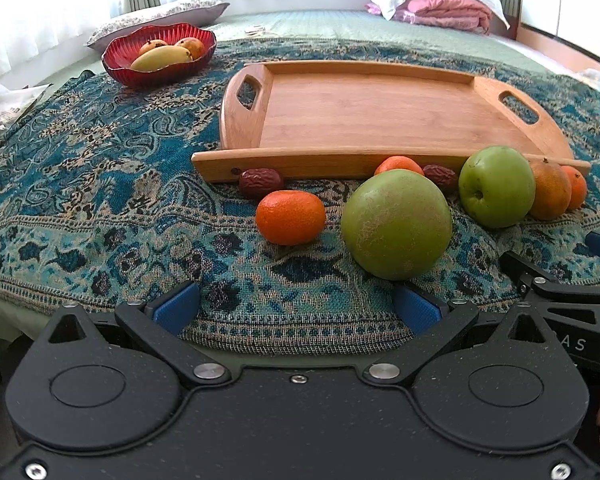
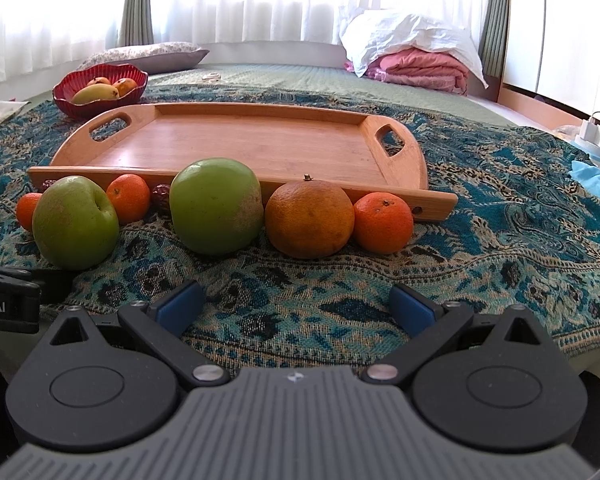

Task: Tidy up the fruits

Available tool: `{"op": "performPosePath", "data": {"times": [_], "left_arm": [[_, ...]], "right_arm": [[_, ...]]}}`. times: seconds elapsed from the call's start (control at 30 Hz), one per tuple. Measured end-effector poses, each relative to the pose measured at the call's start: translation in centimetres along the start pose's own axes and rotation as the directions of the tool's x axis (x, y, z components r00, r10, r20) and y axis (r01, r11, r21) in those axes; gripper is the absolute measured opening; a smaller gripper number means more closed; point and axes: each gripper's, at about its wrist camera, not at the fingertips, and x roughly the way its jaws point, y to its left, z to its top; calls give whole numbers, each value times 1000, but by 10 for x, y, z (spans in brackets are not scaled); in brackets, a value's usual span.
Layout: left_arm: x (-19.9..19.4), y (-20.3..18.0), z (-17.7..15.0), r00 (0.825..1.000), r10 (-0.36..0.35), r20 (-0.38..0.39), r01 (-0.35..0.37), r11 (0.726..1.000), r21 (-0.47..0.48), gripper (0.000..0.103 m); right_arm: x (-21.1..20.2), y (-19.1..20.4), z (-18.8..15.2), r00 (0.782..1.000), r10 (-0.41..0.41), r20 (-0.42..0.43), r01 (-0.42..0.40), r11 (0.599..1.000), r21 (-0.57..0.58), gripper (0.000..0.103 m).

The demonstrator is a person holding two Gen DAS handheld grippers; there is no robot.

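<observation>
A bare wooden tray (image 1: 380, 116) (image 2: 240, 144) lies on the patterned blue cloth. Along its near edge sit a small tangerine (image 1: 290, 217), two green apples (image 1: 396, 224) (image 1: 496, 186), a large orange (image 2: 309, 220), more tangerines (image 2: 383, 222) (image 2: 129, 198) and dark red dates (image 1: 261, 182). My left gripper (image 1: 296, 308) stands open just short of the nearer green apple, nothing between its blue pads. My right gripper (image 2: 296, 308) is open too, in front of the second green apple (image 2: 216, 206) and the large orange, holding nothing.
A red bowl (image 1: 120, 60) (image 2: 64, 100) with a mango and other fruit stands at the back left. Pillows and folded pink bedding (image 2: 420, 68) lie behind. White plugs (image 2: 596, 132) and a light blue cloth sit at the far right. Papers lie at the left edge.
</observation>
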Motion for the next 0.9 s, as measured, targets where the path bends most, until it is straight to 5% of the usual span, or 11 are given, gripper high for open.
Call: {"op": "performPosePath", "data": {"times": [0.3,0.5,0.8,0.9], "left_arm": [[-6,0,0,1000,3,28,-3,1000,-1,103],[-25,-2,2,995,-26,101,23,999,31,99],[-47,-18,12,970,-105,219,93,993,67,70],[-42,-19,14,973,-110,205,100,993,59,68]], "right_arm": [[-7,0,5,1000,2,0,-2,1000,8,103],[-18,-9,13,996,26,82,-28,999,28,99],[-18,-11,30,994,-21,110,28,998,-62,60],[-15,-11,31,995,-26,91,36,993,-111,59]]}}
